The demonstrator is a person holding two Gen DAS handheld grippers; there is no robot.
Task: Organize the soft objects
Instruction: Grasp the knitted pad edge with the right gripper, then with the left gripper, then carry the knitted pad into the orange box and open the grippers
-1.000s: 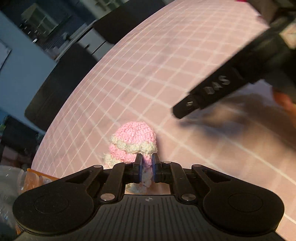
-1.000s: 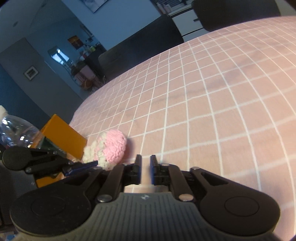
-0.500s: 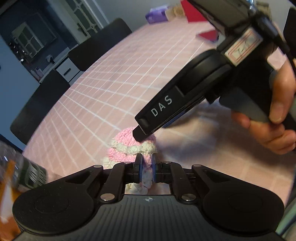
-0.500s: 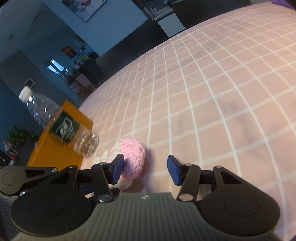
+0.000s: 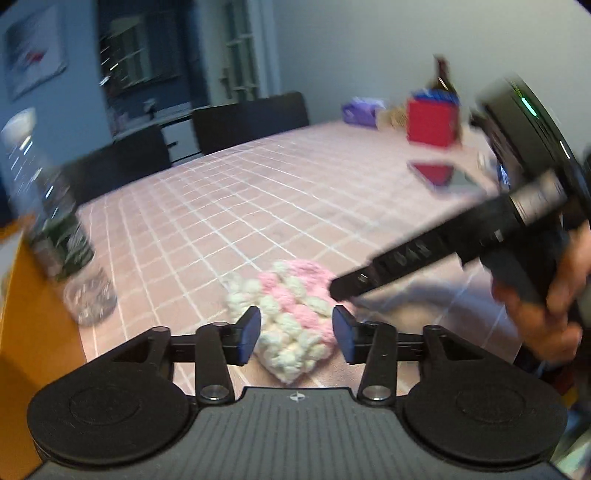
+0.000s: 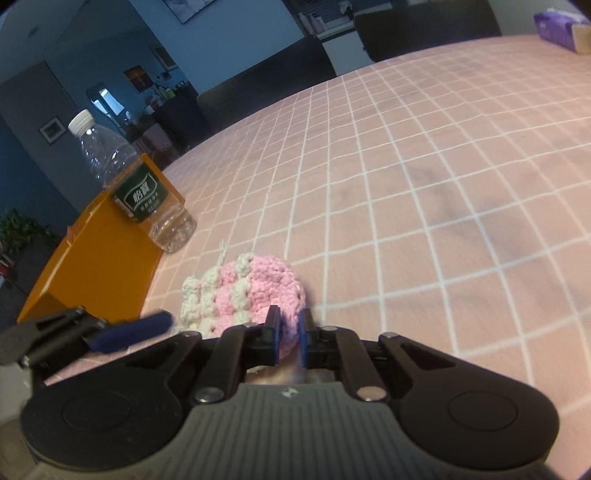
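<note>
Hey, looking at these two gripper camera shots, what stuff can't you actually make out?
- Near end of the crocheted piece: right wrist view, hidden behind the right gripper shut on it.
- Water bottle label: left wrist view, smeared by motion blur.
- Red box and clutter nearby: left wrist view, blurred.
- Orange box contents: both views, cut off at the left edge.
- Left gripper: open, its fingers astride the piece.

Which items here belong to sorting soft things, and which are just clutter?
Job:
pink and cream crocheted hat
right claw, shut on it
left claw, open

Clutter:
clear plastic water bottle
orange box
red box
purple tissue pack
</note>
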